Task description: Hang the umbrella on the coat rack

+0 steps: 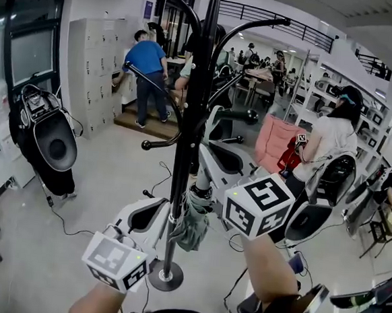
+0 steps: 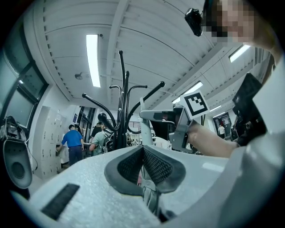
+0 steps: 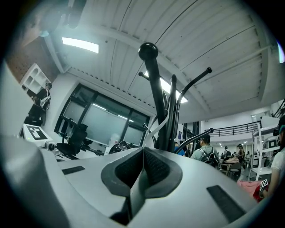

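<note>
Grey-green and folded, the umbrella [image 1: 190, 225] hangs just beside the black coat rack [image 1: 190, 125] pole, low and near its base. The left tool [image 2: 142, 152] is clamped on the umbrella's cloth. The right tool [image 3: 142, 153], higher up, is closed on a pale strap [image 3: 156, 127] that curves up against the pole.

the pale floor [image 1: 107, 172] bore the coat rack [image 1: 185, 151] on its round base [image 1: 165, 276]; a black cable [image 1: 61, 221] trailed across it nearby
</note>
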Tool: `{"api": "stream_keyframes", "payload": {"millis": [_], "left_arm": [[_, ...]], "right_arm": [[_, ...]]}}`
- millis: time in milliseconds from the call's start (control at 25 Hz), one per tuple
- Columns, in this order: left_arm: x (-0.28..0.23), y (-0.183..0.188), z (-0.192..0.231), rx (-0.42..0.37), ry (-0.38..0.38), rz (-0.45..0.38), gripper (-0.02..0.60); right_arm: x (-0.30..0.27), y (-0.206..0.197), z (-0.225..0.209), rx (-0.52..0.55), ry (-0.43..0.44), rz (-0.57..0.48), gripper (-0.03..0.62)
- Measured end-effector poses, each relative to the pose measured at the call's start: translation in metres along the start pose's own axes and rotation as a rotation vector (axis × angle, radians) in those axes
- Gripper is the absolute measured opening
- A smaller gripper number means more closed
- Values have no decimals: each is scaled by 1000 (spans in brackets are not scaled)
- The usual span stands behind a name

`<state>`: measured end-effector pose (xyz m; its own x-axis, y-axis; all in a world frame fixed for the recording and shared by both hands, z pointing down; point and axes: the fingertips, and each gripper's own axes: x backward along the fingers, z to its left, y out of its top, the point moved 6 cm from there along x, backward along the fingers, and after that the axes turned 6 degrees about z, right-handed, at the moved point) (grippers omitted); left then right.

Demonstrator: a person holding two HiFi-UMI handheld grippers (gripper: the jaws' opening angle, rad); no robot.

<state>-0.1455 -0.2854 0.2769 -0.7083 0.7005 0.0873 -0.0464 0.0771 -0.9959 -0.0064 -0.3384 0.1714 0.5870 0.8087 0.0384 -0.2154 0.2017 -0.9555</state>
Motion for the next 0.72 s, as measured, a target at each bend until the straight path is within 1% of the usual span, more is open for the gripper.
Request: {"api": "stream_keyframes", "payload": {"millis": [200, 440, 600, 720], "left_arm": [[1, -6, 3, 1, -2, -3, 9], [2, -7, 8, 12, -5, 1, 9], [2, -10, 10, 19, -3, 2, 9], [1, -14, 12, 23, -4, 6, 9]], "right_arm": [[-3, -5, -5, 0, -29, 9, 9], [-17, -9, 0, 6, -18, 41, 9], [-23, -25, 0, -13, -10, 75, 9], [-23, -31, -4, -19, -33, 71, 9]]}}
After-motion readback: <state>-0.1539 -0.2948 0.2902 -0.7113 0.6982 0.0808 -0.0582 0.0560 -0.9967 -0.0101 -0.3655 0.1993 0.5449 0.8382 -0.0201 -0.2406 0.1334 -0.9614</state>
